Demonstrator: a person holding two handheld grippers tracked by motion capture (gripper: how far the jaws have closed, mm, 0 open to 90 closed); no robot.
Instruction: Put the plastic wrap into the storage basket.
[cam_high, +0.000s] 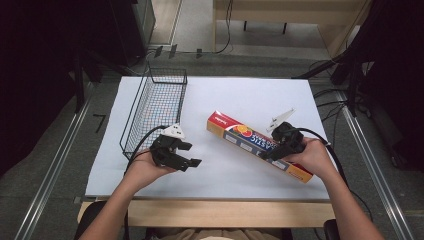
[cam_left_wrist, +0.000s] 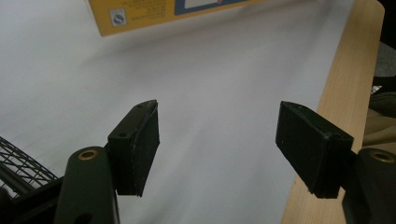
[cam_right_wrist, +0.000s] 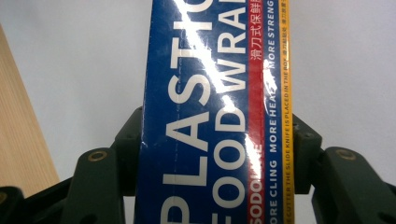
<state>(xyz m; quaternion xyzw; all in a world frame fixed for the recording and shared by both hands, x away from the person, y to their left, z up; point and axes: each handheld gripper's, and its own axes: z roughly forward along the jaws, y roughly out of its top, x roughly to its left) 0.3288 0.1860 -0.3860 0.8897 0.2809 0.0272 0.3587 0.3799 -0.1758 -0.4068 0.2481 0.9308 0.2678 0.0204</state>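
A person sits at the near edge of a table (cam_high: 300, 192) whose top is covered by a white sheet (cam_high: 235, 95), with a strip of bare pale wood along the front. Both forearms reach in from below, and each hand holds 1 black gripper.

The right gripper (cam_high: 274, 152) is clenched on a long plastic food wrap box (cam_high: 250, 142). The box lies diagonally on the right half of the sheet, its red end pointing toward the middle of the table and its orange end nearest the person's right hand (cam_high: 312, 157). In the right gripper view, the 2 jaws press against the 2 long sides of the box (cam_right_wrist: 210, 116), whose blue face carries large white lettering beside a red and a yellow stripe.

The left gripper (cam_high: 192, 154) is released and holds nothing; in the left gripper view its 2 pads (cam_left_wrist: 144, 149) stand wide apart over bare white sheet, with the yellow end of the box (cam_left_wrist: 140, 16) farther off at the top edge. It hovers near the front left of the sheet, gripped by the left hand (cam_high: 145, 167).

A black wire basket (cam_high: 155, 107) sits on the left part of the sheet, just beside the left gripper, running lengthwise away from the person. A small white object (cam_high: 280, 119) lies on the sheet just beyond the right gripper; I cannot tell what it is.
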